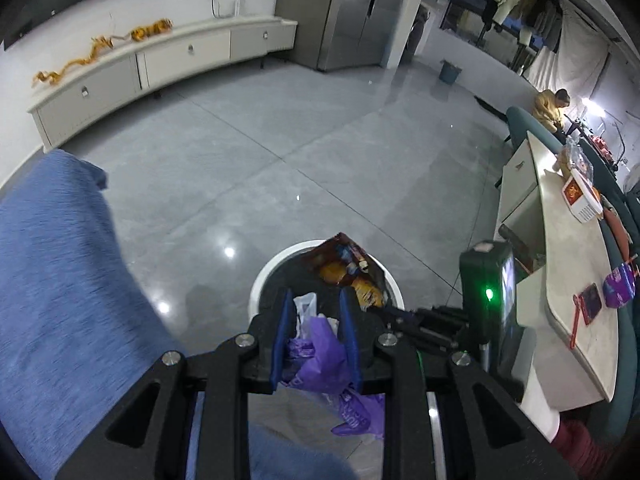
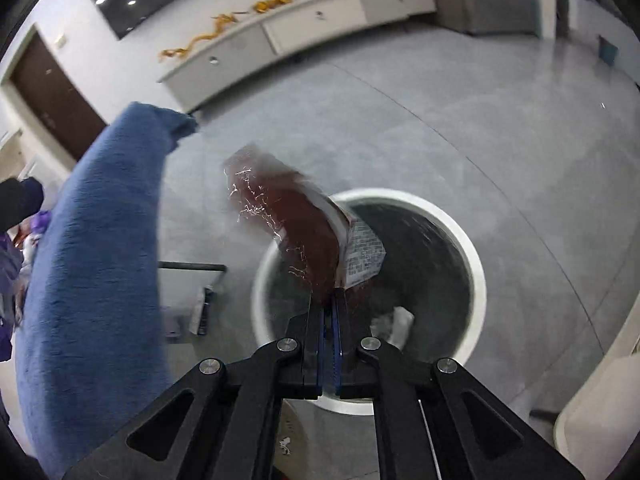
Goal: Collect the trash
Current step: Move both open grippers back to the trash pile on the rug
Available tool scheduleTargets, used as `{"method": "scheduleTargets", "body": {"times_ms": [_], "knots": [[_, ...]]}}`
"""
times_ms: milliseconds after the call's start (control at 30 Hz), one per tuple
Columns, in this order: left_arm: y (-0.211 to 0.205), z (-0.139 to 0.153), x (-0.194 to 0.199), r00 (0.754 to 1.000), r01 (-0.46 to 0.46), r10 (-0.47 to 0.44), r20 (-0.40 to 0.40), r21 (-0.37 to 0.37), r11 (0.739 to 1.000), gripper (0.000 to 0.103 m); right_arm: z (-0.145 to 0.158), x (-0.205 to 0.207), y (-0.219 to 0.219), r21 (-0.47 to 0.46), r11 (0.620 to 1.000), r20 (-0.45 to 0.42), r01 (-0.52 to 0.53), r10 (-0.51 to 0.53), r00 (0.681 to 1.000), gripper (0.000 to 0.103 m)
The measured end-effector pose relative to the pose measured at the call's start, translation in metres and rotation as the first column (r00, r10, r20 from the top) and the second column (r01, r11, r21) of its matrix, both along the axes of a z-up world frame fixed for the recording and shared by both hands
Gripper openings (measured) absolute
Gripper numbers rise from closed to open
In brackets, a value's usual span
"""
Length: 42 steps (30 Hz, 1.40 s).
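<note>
Left tool (image 1: 316,312) first: its blue-padded fingers are clamped on a crumpled purple plastic bag (image 1: 324,354) with a bit of clear white film poking up between them, held just above the near rim of the round white bin with the dark liner (image 1: 260,280). Over on the right wrist view, the right tool (image 2: 331,300) has its fingers pressed nearly together, pinching the bottom edge of a dark red-brown foil snack wrapper (image 2: 296,220); the wrapper stands up over the left rim of the same bin (image 2: 476,272), blurred, with its white printed label facing the camera.

Only the left view catches that wrapper's colourful front (image 1: 346,270) sticking up over the far side of the bin, plus the black body of the right tool with its green light beside it. It also shows the pale curved desk (image 1: 576,264) along the right edge, carrying a red-and-white box (image 1: 580,196) and a small purple packet (image 1: 619,285).

Only the right view looks down into the bin: a scrap of white paper (image 2: 394,320) lies at the bottom. A blue textured sleeve (image 1: 60,264) fills the left in both views.
</note>
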<state>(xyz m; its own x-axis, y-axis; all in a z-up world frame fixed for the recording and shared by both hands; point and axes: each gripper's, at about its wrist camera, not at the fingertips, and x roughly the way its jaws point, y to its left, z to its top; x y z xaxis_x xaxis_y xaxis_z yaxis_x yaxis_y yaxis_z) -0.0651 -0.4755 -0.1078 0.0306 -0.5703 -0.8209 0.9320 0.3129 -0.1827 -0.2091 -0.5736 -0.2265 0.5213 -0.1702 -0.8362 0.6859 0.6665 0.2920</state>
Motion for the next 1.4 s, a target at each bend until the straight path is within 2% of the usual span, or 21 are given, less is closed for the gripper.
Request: {"method": "scheduleTargets", "body": {"times_ms": [100,200,267,300,333,367,433,633,833,933,1133,1400], "knots": [[-0.019,-0.012,0.000,1.000,-0.013,0.013,-0.007,0.013,1.000,0.026,-0.010,-0.001,-0.011,0.022,0.999,-0.014,0.027,-0.026,1.000,0.005],[-0.032,-0.020,0.003,0.999,-0.035,0.035,-0.028,0.014,0.999,0.026,-0.016,-0.001,-0.017,0.030,0.998,-0.017,0.046,-0.046,0.999,0.010],[-0.038,-0.024,0.007,0.998,-0.049,0.050,-0.038,0.013,0.999,0.027,-0.019,-0.004,-0.017,0.029,0.998,-0.022,0.062,-0.061,0.998,0.027],[-0.040,-0.025,0.008,0.998,-0.053,0.054,-0.043,0.012,0.999,0.028,-0.021,-0.005,-0.017,0.027,0.997,-0.025,0.070,-0.069,0.997,0.031],[-0.041,-0.026,0.009,0.997,-0.058,0.058,-0.048,0.012,0.998,0.033,-0.021,-0.006,-0.016,0.027,0.997,-0.025,0.075,-0.074,0.997,0.033],[-0.041,-0.027,0.012,0.997,-0.063,0.064,-0.054,0.008,0.998,0.041,-0.022,-0.008,-0.017,0.028,0.997,-0.025,0.078,-0.077,0.997,0.033],[-0.038,-0.027,0.014,0.996,-0.074,0.073,-0.058,-0.002,0.997,0.051,-0.022,-0.007,-0.015,0.025,0.996,-0.031,0.086,-0.085,0.996,0.034],[-0.021,-0.020,0.016,0.997,-0.080,0.080,-0.013,-0.020,0.997,0.052,-0.005,-0.019,-0.010,-0.012,0.994,-0.014,0.109,-0.109,0.994,0.034],[0.020,0.005,0.012,0.986,-0.115,0.125,0.109,-0.092,0.989,0.052,0.029,-0.023,0.009,-0.116,0.986,-0.016,0.116,-0.118,0.993,0.041],[0.048,0.016,0.015,0.975,-0.152,0.173,0.143,-0.143,0.978,0.052,0.054,-0.021,0.026,-0.194,0.975,-0.009,0.111,-0.115,0.993,0.052],[0.114,0.030,0.029,0.932,-0.272,0.314,0.178,-0.225,0.935,0.052,0.096,-0.014,0.062,-0.304,0.945,0.030,0.119,-0.115,0.993,0.067],[0.198,0.051,0.046,0.878,-0.361,0.422,0.227,-0.266,0.894,0.052,0.150,0.005,0.124,-0.447,0.893,0.054,0.056,-0.036,0.998,0.073]]}}
